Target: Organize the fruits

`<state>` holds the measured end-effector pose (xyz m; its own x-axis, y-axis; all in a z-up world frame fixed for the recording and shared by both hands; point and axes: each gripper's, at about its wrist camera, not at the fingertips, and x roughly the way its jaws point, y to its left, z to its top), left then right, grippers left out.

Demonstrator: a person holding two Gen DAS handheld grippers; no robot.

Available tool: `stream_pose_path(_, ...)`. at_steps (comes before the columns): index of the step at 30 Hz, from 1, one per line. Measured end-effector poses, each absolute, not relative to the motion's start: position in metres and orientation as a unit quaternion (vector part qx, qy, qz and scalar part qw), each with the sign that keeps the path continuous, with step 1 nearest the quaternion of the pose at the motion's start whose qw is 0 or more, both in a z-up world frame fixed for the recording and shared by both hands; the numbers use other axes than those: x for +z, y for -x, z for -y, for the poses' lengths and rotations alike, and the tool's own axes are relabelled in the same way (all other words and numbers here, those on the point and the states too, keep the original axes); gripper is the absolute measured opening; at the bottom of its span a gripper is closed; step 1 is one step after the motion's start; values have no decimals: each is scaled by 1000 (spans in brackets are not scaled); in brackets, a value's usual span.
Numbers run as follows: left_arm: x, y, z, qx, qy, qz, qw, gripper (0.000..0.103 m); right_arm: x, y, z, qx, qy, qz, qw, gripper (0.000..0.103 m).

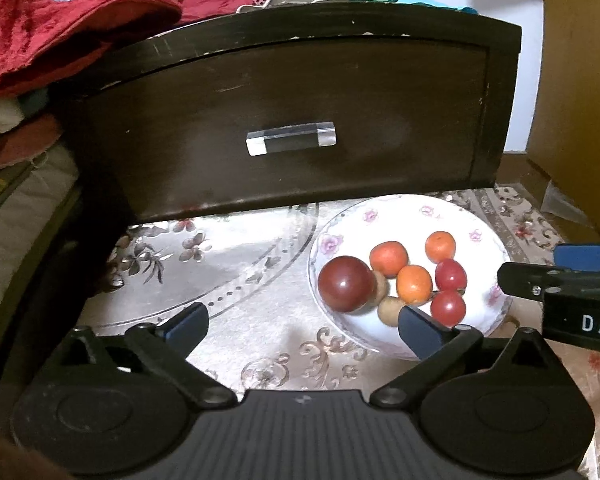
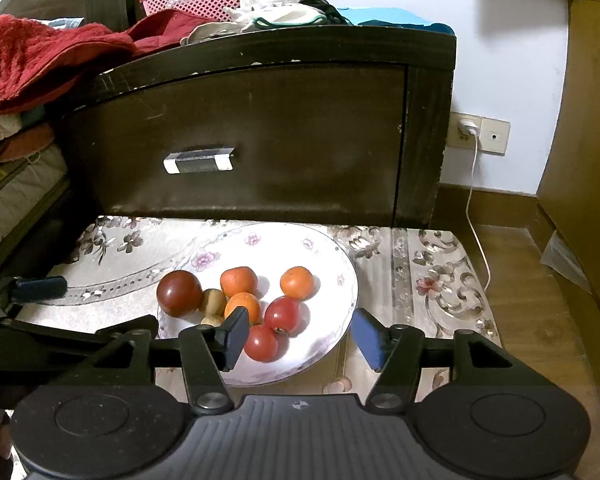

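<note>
**While both jaws stand open, fruit sits on the plate**

With both tools tilted down toward the bench, the left gripper [image 1: 302, 328] hangs with its jaws spread wide, nothing between them, its right blue pad over the near left rim of the plate. The right gripper [image 2: 300, 336] has its jaws partly apart, straddling the plate's near rim without pressing on anything; one small red fruit [image 2: 262, 343] lies between them, untouched.

White round floral-print ceramic plate [image 2: 332, 264] rests on the patterned cream bench cover [image 2: 440, 280], just in front of the dark brown wooden drawer front [image 2: 280, 140].

On it:
- large dark red round fruit [image 1: 346, 284], left edge
- three orange round fruits [image 1: 414, 285], middle and back
- two brownish small fruits [image 1: 390, 310], touching the dark red one; long axis unclear
</note>
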<state>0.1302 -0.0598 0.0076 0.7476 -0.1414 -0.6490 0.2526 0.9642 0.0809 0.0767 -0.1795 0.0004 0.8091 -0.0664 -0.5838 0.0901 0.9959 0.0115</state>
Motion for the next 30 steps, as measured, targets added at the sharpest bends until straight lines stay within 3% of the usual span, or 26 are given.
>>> stream_pose_path(30, 10, -62, 36, -95, -63, -351, 929, 103, 4, 0, 152, -24, -16, -301, 953, 60)
